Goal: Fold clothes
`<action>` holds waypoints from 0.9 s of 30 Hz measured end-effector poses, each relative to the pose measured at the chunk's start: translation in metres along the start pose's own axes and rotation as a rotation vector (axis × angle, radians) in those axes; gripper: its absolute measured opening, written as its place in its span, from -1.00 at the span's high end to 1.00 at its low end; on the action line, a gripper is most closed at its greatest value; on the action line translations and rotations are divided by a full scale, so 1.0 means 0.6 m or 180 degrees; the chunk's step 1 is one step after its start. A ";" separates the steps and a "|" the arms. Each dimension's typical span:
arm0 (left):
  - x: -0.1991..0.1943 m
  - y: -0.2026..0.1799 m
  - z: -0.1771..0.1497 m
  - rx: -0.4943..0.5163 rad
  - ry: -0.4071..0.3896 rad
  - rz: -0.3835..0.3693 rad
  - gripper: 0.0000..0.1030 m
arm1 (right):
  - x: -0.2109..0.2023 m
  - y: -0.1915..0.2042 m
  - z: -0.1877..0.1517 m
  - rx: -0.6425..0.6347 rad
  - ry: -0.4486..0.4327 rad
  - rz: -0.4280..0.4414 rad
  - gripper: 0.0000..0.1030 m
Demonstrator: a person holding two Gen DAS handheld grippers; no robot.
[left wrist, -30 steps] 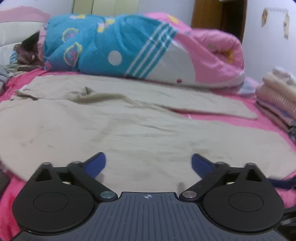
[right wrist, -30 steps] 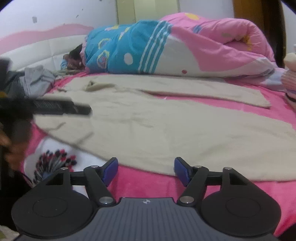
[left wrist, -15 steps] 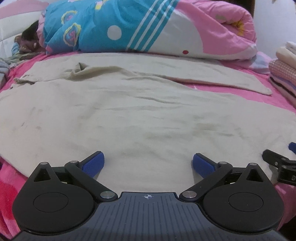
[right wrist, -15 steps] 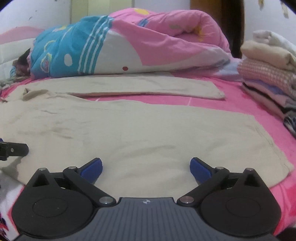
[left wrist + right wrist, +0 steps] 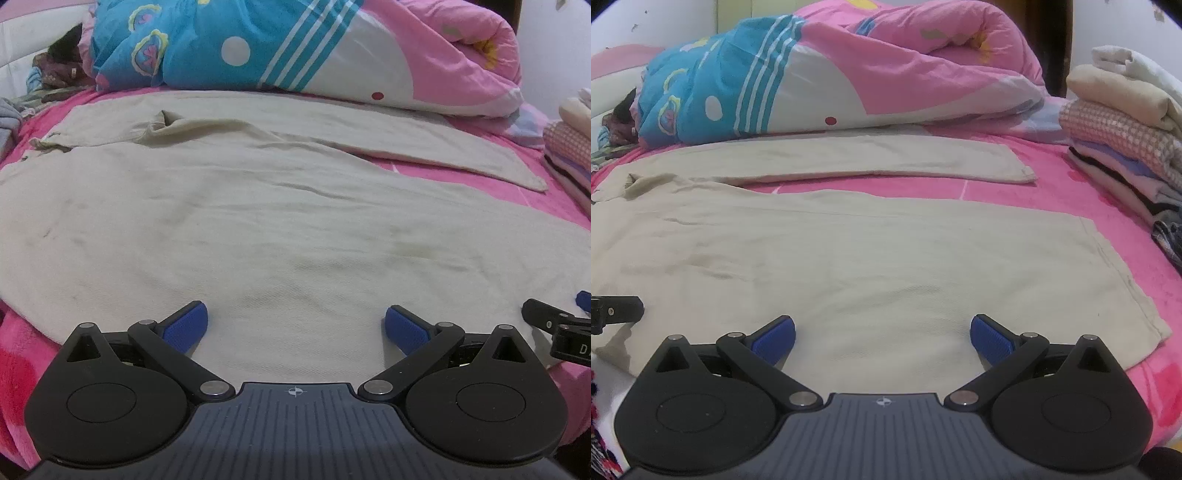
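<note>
the beige trousers (image 5: pixel 871 251) lie spread flat on the pink bed (image 5: pixel 1052 192), in front of the rolled quilt (image 5: pixel 886 74). both the left gripper (image 5: pixel 295 325) and right gripper (image 5: pixel 882 334) hang wide open over the near leg's edge, holding nothing. a shallow pinch could catch only the top layer, or bedsheet too, skewing the fold.
</note>
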State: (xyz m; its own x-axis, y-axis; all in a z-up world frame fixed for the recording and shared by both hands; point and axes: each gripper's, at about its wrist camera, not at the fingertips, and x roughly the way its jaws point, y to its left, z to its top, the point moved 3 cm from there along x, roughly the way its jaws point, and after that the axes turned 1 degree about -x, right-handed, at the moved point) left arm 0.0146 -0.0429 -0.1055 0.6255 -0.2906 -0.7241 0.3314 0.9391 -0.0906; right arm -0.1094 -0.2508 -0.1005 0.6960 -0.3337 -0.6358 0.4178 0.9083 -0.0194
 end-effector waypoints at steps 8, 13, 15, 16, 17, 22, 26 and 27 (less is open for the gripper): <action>0.000 -0.001 0.002 0.0043 0.0031 0.0004 -1.00 | -0.005 -0.004 -0.002 -0.0071 -0.0039 0.0049 -1.00; 0.000 -0.004 0.004 0.0050 0.0054 0.0046 -1.00 | -0.009 -0.009 0.032 -0.0185 -0.0100 0.0064 -1.00; 0.001 -0.006 0.005 0.0053 0.0065 0.0066 -1.00 | -0.002 -0.016 0.053 -0.0162 -0.0188 0.0061 -1.00; 0.000 -0.006 0.005 0.0053 0.0070 0.0074 -1.00 | 0.006 -0.022 0.060 -0.0111 -0.0189 0.0080 -1.00; 0.000 -0.007 0.005 0.0052 0.0073 0.0079 -1.00 | 0.019 -0.029 0.064 -0.0047 -0.0147 0.0098 -1.00; 0.001 -0.007 0.006 0.0061 0.0082 0.0077 -1.00 | 0.056 -0.054 0.042 0.0046 0.0015 0.0147 -1.00; 0.001 -0.004 0.005 0.0071 0.0067 0.0057 -1.00 | 0.015 -0.058 0.011 -0.0124 0.0134 0.0132 -1.00; 0.001 -0.004 0.004 0.0076 0.0056 0.0051 -1.00 | 0.002 -0.060 0.004 -0.0150 0.0187 0.0140 -1.00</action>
State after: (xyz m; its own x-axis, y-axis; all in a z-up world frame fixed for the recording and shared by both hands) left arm 0.0159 -0.0456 -0.1037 0.6185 -0.2720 -0.7372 0.3382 0.9390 -0.0626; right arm -0.1223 -0.2846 -0.0989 0.6771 -0.2791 -0.6809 0.3586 0.9331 -0.0259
